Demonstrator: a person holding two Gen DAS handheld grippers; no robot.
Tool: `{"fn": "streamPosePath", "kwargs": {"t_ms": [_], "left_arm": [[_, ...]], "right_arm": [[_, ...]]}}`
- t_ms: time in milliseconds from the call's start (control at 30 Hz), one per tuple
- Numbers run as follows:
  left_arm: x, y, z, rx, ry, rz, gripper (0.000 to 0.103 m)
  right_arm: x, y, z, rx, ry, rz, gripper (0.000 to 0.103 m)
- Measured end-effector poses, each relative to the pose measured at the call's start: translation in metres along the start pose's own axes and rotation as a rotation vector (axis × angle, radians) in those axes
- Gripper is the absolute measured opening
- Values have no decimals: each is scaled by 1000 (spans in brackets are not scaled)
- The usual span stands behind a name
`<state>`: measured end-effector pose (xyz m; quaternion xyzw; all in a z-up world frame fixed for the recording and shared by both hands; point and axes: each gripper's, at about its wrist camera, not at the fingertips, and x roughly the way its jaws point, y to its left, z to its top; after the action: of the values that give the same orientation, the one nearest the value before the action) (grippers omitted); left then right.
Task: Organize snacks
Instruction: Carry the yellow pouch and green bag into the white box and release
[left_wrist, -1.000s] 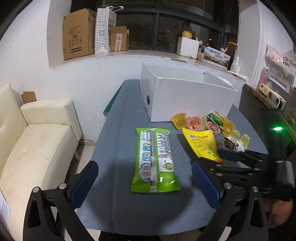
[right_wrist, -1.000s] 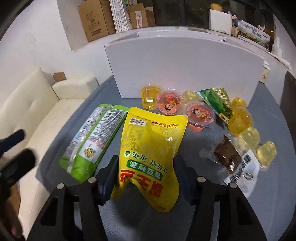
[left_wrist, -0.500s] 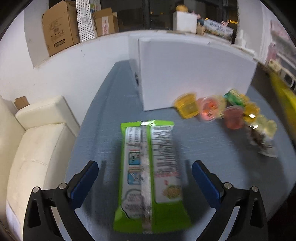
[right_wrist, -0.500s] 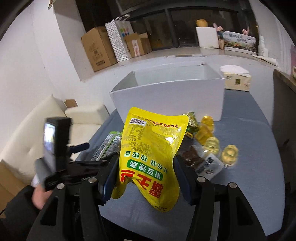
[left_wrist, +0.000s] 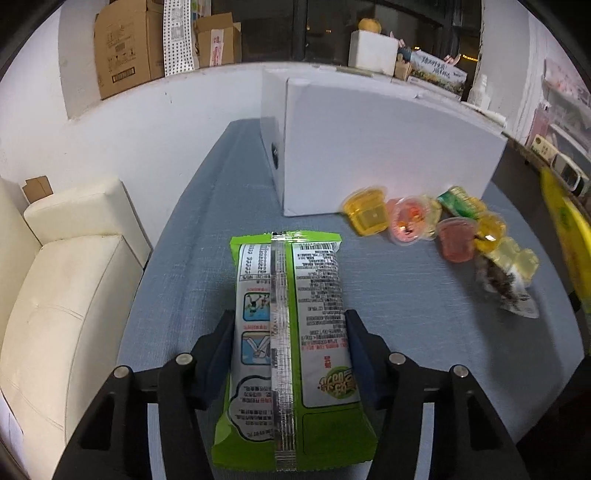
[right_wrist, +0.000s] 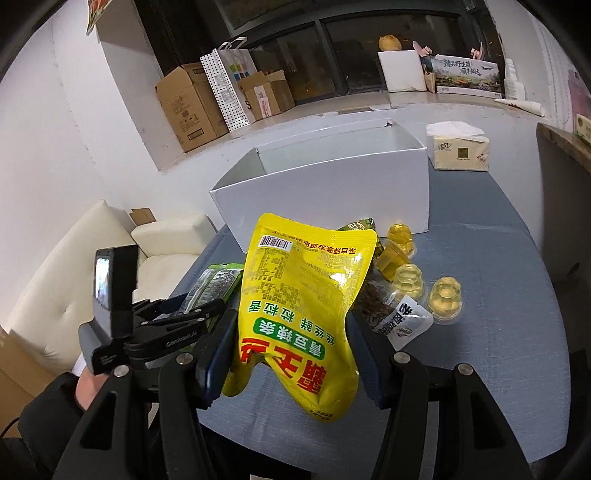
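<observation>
My left gripper (left_wrist: 290, 341) is shut on the long green snack packet (left_wrist: 291, 332), which lies on the grey tablecloth. My right gripper (right_wrist: 291, 339) is shut on the yellow snack pouch (right_wrist: 299, 310) and holds it up above the table, in front of the open white box (right_wrist: 332, 184). The pouch's edge shows at the right of the left wrist view (left_wrist: 565, 236). Jelly cups (left_wrist: 410, 218) and a dark snack packet (left_wrist: 506, 291) lie by the box front. The left gripper also shows in the right wrist view (right_wrist: 192, 314).
A cream sofa (left_wrist: 62, 295) stands left of the table. A tissue pack (right_wrist: 460, 151) sits behind the box on the right. Cardboard boxes (right_wrist: 192, 107) line the window ledge. Grey cloth (right_wrist: 509, 332) lies at the right of the table.
My left gripper has moved forward and closed on the green packet. My right gripper has lifted the yellow pouch off the table and raised it above the box front.
</observation>
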<state>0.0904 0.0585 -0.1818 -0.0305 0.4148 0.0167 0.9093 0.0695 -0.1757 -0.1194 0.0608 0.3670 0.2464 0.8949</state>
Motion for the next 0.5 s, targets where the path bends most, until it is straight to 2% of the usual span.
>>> {"fn": "streamPosePath", "kwargs": {"t_ms": [133,233,333,500], "left_arm": [[-34,-12,6,1,-73,-26,62],[-65,-25,26,22,-158,-44,62],[-76,-29,53,14,-200,-74,62],[-82,-41,113,45,-266,-81,62]], "right_arm": [[-5,-2,5,5,-18,8,63],[-9,-7,18,3,-41,4,63],[-13,-13,45,-2,-80,-13,63],[-9,-22,109,-28,-142,-44,63]]}}
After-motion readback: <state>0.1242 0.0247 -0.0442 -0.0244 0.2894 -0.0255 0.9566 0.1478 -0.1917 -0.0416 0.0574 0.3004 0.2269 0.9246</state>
